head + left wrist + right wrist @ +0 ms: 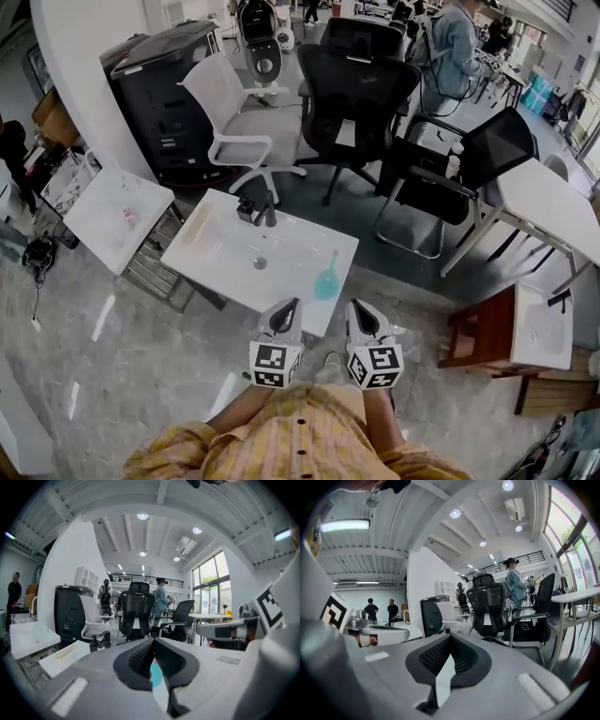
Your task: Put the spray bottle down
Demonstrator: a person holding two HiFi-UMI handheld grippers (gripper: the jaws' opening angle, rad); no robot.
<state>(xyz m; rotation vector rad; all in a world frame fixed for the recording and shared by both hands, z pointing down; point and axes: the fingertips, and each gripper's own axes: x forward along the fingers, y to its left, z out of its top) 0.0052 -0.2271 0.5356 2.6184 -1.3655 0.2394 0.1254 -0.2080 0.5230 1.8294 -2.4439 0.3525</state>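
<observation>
A teal spray bottle [326, 278] stands on the small white table [225, 258], near its right front corner. Both grippers hang just in front of the table's near edge, side by side. My left gripper [292, 304] is shut and holds nothing; it is a little left of and nearer than the bottle. My right gripper [353, 306] is also shut and empty, just right of the bottle. In the left gripper view a patch of the teal bottle [155, 675] shows below the closed jaw tips [153, 642]. In the right gripper view the jaws [450, 639] meet over the white tabletop.
A black clamp-like device [256, 208], a small grey disc [260, 263] and a pale stick [195, 228] lie on the table. A white side table [117, 216] stands left, a wooden stool [487, 328] right. Office chairs [352, 103] crowd the far side.
</observation>
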